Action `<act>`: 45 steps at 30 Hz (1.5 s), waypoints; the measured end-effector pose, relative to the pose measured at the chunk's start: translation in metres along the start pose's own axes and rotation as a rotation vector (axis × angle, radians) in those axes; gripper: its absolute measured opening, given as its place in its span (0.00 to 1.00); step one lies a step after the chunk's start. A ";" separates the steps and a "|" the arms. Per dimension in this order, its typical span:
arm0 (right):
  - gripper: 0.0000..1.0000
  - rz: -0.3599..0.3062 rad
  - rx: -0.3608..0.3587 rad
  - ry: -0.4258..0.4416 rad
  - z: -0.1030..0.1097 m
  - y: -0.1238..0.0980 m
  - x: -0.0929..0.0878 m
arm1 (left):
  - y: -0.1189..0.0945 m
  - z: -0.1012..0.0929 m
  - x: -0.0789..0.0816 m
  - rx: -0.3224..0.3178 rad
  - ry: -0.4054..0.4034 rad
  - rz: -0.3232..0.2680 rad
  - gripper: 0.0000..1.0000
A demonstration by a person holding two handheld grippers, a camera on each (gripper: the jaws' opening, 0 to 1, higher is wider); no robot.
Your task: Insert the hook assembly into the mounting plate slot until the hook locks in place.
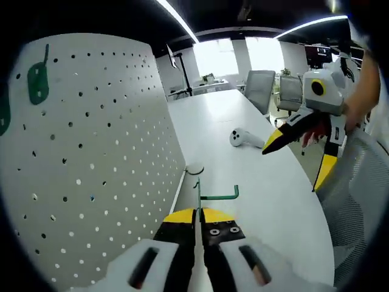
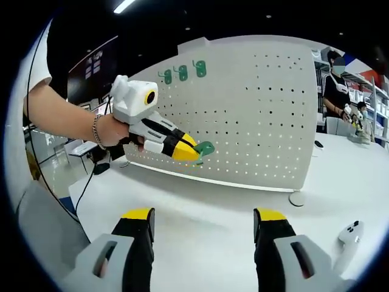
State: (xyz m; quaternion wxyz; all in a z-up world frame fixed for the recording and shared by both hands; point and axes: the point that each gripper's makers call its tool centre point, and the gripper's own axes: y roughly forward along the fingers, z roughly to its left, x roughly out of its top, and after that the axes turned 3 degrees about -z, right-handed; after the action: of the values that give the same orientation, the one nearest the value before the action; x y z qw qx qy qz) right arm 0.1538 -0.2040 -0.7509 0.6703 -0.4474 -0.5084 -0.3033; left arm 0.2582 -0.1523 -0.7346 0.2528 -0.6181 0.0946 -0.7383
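I see the green hook assembly pinched between the closed jaws of my left gripper, its thin stem running up from the yellow tips and its bent arm reaching out to the right above the white desk. In the right gripper view the same hook shows as a green piece at the yellow tips of the left gripper, held just in front of the lower part of the white pegboard mounting plate; I cannot tell whether it touches the board. The mounting plate stands upright on the desk, close on the left of my left gripper, with a round foot at its near end. Three more green hooks hang in a row near the plate's top edge. My right gripper is wide open with nothing between its jaws, hovering above the desk facing the plate; from the left gripper view I see it off to the right, a hand around it, jaws spread apart. A white handheld controller lies on the desk well beyond the hook. Office chairs stand at the far end, and a person stands behind the plate's right edge.
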 end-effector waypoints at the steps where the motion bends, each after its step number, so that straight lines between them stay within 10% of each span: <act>1: 0.64 -0.001 0.000 0.000 0.000 0.000 0.000 | -0.002 0.001 0.001 0.005 -0.007 -0.006 0.02; 45: 0.64 -0.018 0.004 0.018 0.001 -0.001 0.003 | -0.103 -0.008 0.047 0.222 -0.117 -0.281 0.02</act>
State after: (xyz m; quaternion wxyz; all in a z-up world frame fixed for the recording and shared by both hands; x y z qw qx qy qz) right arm 0.1536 -0.2032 -0.7472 0.6730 -0.4385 -0.5073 -0.3122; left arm 0.2190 -0.0887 -0.6489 0.2189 -0.6357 -0.0895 -0.7349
